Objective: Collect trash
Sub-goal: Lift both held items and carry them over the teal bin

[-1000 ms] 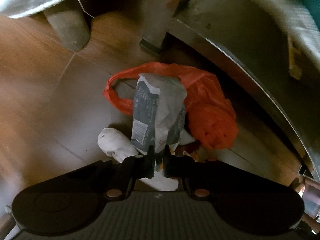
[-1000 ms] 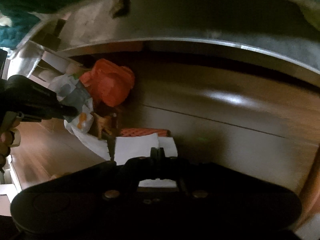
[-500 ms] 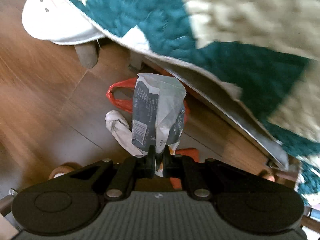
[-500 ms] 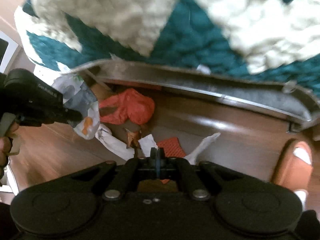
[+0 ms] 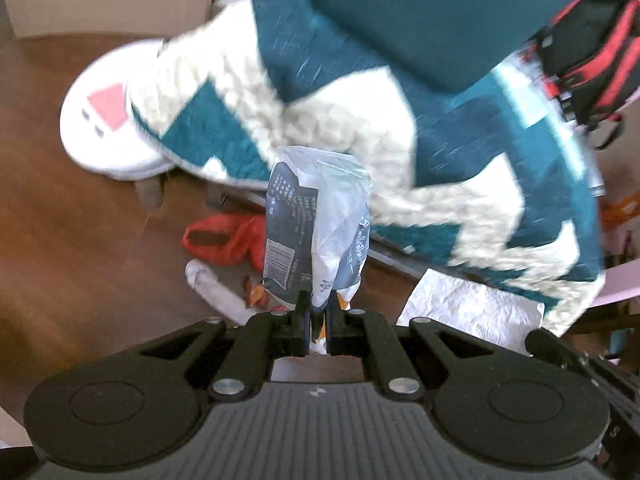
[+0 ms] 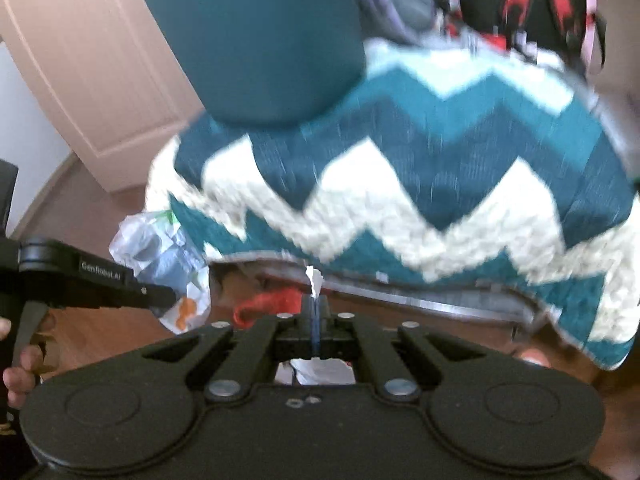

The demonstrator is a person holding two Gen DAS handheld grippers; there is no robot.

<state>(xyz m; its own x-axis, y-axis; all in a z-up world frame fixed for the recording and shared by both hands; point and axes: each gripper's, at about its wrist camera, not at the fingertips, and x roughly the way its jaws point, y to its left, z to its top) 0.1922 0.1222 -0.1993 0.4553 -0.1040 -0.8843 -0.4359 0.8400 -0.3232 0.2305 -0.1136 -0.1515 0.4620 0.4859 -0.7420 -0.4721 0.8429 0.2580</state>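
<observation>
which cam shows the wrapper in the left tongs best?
Left wrist. The wrapper stands dead centre, pinched at its bottom edge by the left tongs, with its barcode and print visible. The right wrist view catches it only side-on at the left edge, partly hidden behind the left tongs.

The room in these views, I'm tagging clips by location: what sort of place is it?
Probably a bedroom: a chevron quilt hangs over a bed's edge, a panelled door stands behind, and backpacks sit nearby, with litter such as a red plastic bag on the wooden floor.

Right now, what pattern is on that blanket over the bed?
The blanket has a zigzag pattern in teal and cream, clearest in the right wrist view.
</observation>
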